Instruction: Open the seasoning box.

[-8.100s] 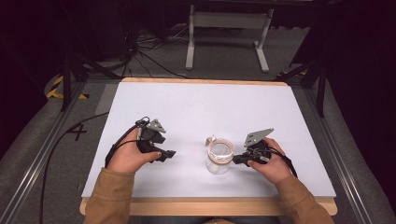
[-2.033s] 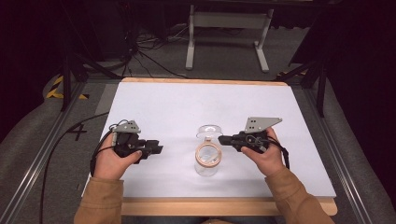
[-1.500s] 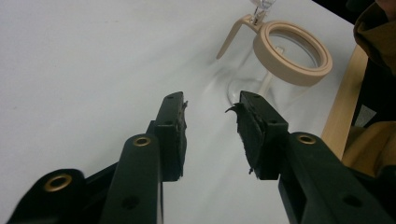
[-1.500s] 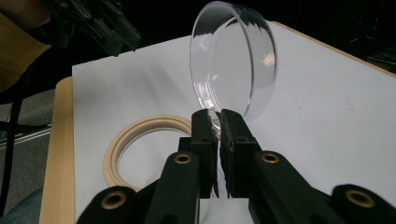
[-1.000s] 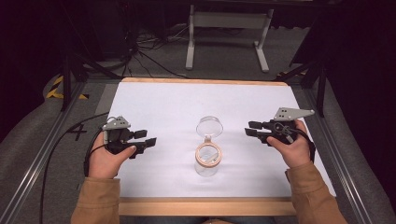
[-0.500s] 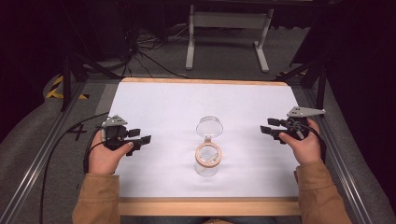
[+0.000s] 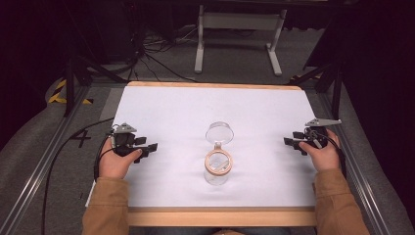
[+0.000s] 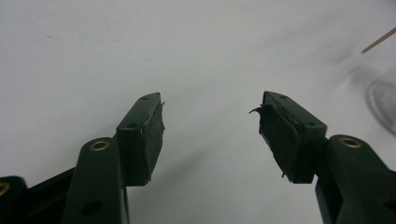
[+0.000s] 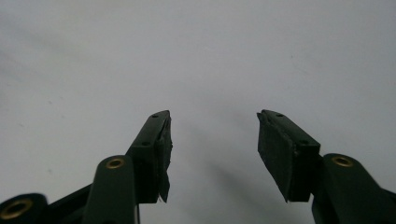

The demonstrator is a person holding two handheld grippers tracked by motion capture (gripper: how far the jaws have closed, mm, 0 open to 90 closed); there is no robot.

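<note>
While the glass jar [image 7: 218, 166] stands upright on the white table top [image 7: 254, 105], nearer the person's edge than the far one, both tongs sit well apart from it on either side. Its wood-rimmed mouth faces up, and the clear round lid [image 7: 219, 131] lies flat on the sheet just behind the jar, joined to it by a small hinge piece. To the left of the jar, the left gripper [image 7: 149, 147] is held low over the sheet, its jaws pointing toward the jar; the left gripper view shows those jaws [image 8: 210, 130] spread, having just opened a little more, with nothing between them and a blurred glass edge [image 8: 383, 100] at the far right. To the right of the jar, about level with the lid, the right gripper [image 7: 288, 142] also points inward; its jaws [image 9: 212, 149] have just been opening, stand wide apart and hold nothing, with bare white surface beyond them.
</note>
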